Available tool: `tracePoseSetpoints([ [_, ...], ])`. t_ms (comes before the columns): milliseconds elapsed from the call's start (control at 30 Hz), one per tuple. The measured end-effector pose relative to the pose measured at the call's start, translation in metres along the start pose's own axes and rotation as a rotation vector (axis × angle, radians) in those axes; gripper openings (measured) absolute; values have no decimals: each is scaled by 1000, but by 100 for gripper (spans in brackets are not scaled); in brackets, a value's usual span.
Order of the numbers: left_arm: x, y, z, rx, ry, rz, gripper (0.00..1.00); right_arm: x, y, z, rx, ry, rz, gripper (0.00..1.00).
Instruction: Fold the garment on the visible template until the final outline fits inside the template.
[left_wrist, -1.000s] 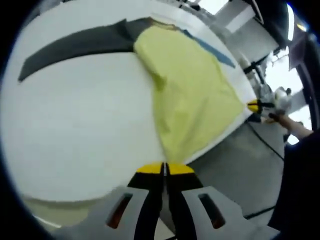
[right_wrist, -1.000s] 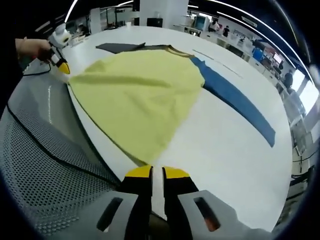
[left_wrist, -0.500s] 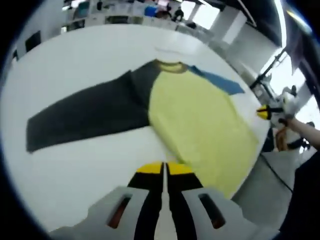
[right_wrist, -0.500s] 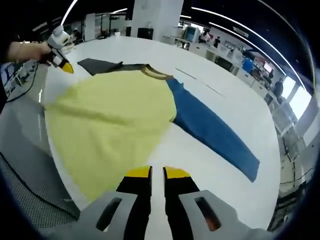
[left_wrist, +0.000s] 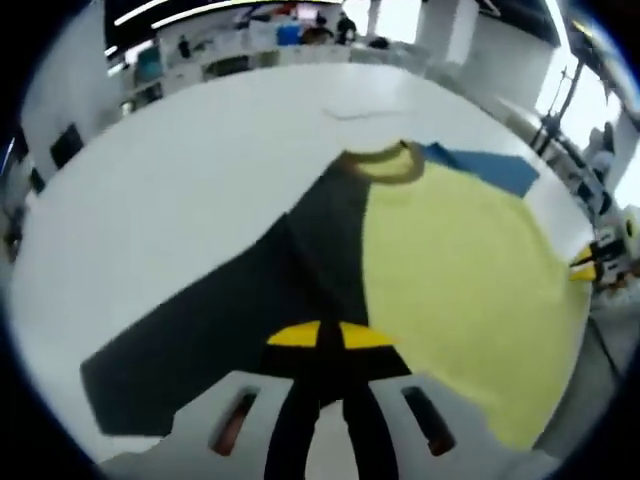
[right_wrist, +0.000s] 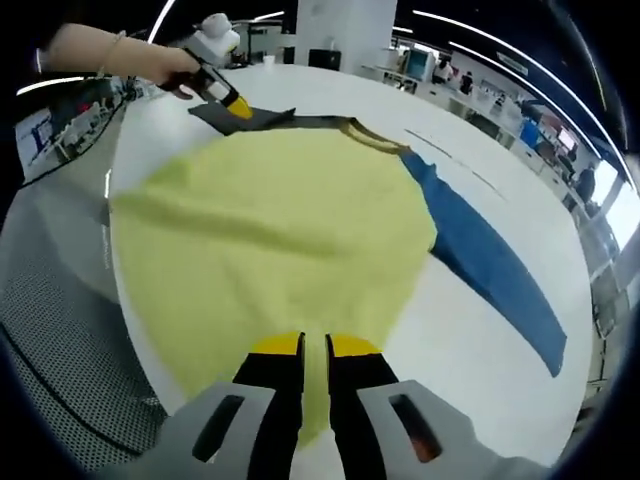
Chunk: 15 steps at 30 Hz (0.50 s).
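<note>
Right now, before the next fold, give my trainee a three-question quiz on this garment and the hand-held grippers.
1. True or false: the garment has one dark sleeve and one blue sleeve.
2. Multiple choice: the left hand-held gripper is above A) the blue sleeve, B) the dark sleeve, C) the bare table.
3. Fill in: the garment's body panel is ____ in colour.

Key
1. True. The dark sleeve runs out on one side of the collar, the blue one on the other.
2. B. In the right gripper view the left hand-held gripper's yellow tips are at the dark sleeve.
3. Yellow. The right hand-held gripper is over its hem.
</note>
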<state>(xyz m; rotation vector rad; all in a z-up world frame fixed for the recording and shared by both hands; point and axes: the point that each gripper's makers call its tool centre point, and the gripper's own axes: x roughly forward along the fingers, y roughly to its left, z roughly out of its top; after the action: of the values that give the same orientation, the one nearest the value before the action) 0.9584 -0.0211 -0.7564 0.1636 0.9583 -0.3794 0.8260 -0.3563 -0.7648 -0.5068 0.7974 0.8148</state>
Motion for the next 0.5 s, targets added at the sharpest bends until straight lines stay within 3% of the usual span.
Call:
tracePoseSetpoints([
  [233,13,9,-8,53,66,17,0,5,4,-15,-14,47,6,8],
  [300,16,13,-2,24,37,22,0,6,6,-19,-19,58,6,8],
  [500,16,30,1,45,42,66,0,6,10,-20,-60,39,14,3],
])
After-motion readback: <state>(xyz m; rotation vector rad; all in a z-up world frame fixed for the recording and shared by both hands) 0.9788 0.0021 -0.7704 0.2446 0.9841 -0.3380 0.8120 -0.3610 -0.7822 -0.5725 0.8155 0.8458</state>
